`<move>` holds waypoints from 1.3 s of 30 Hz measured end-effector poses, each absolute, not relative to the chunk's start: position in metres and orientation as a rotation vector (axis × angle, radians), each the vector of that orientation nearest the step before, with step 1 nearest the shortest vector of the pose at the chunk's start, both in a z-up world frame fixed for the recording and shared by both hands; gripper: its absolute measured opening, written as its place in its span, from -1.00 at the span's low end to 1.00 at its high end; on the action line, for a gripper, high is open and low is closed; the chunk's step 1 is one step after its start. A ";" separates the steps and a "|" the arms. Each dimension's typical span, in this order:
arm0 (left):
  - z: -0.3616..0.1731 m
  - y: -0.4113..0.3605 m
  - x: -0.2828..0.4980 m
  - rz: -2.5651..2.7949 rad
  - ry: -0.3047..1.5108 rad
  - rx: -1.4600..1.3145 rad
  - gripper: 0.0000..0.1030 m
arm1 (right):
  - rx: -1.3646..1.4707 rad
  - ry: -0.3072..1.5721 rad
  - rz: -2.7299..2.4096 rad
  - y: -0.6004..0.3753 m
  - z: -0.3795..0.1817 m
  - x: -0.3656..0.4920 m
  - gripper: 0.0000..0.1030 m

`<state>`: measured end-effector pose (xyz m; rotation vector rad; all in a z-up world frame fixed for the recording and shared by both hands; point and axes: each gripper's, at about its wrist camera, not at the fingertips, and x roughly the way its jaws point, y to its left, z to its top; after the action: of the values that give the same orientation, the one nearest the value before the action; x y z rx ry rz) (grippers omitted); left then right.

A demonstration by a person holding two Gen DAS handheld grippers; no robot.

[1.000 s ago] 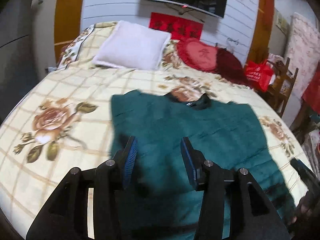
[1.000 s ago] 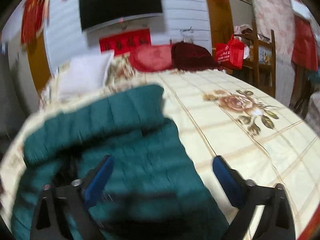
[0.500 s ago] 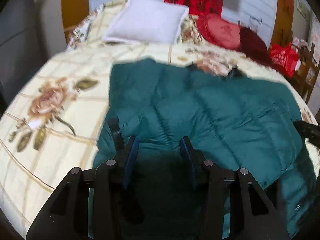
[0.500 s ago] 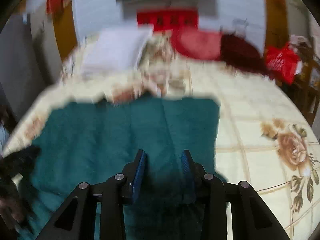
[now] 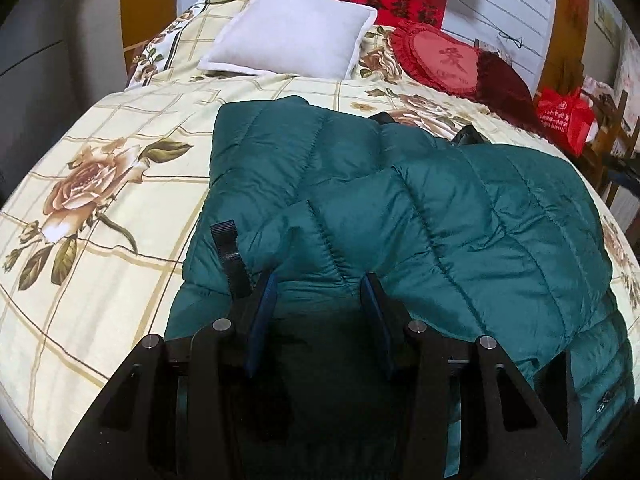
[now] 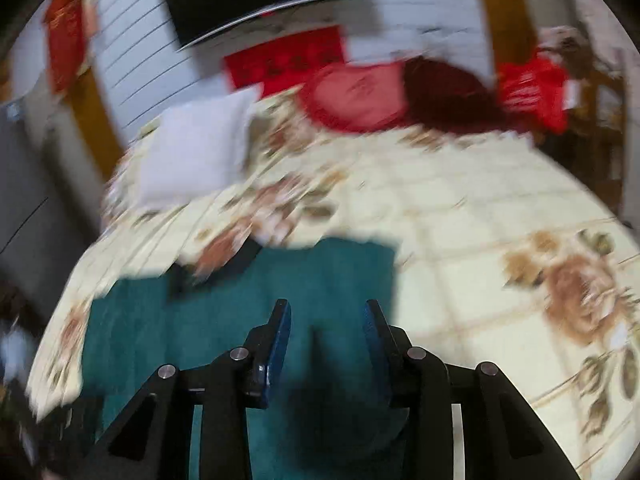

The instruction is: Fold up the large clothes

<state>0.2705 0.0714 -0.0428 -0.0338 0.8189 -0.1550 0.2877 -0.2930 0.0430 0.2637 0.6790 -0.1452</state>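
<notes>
Bedspread: my cream floral bedspread (image 5: pixel 120 152) covered the bed, with a large rose print on its left part in my left wrist view.
Black strap: a short black strap (image 5: pixel 230 258) stood up from the jacket's left edge, just beside my left finger.
My left hand-held gripper: my left hand-held gripper (image 5: pixel 320 286) sat low over the near edge of the jacket, its blue-padded fingers (image 5: pixel 262 312) parted with puffy green fabric bulging between them. I could not tell whether the pads were pinching the cloth or only resting around it.
Jacket: the dark green quilted jacket (image 5: pixel 440 216) lay spread across the middle of the bed, one flap folded over itself near the centre, its dark collar toward the pillows.
White pillow: a white pillow (image 5: pixel 288 44) lay at the head of the bed, beyond the jacket.
Red cushions: a heart-shaped red cushion (image 5: pixel 440 60) and a dark red one (image 5: pixel 504 88) lay to the right of the pillow.
Red bag: a red bag (image 5: pixel 564 118) stood off the bed's far right corner.
My right hand-held gripper: in the blurred right wrist view, my right hand-held gripper (image 6: pixel 326 316) hung above the jacket (image 6: pixel 224 308) near its right edge, fingers apart and nothing gripped between them.
Right side of bed: bare bedspread (image 6: pixel 480 220) lay to the right of the jacket, with another rose print.
</notes>
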 end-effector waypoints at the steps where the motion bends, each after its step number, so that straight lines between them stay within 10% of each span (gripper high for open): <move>1: -0.043 0.071 0.270 -0.156 0.818 -0.037 -0.14 | 0.258 0.685 -0.151 -0.292 0.045 0.300 -0.30; 12: -0.041 0.072 0.269 -0.171 0.808 -0.047 -0.14 | 0.116 0.908 -0.211 -0.294 -0.052 0.366 -0.29; 22: -0.043 0.070 0.272 -0.140 0.819 -0.030 -0.14 | 0.099 0.727 -0.114 -0.247 0.029 0.311 -0.30; 39: -0.033 0.071 0.272 -0.195 0.882 0.034 -0.13 | 0.054 0.866 0.003 -0.204 0.000 0.249 -0.04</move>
<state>0.2722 0.0708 -0.0330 0.0336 0.8817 -0.1948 0.2488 -0.2041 0.0002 0.0543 0.8662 0.0034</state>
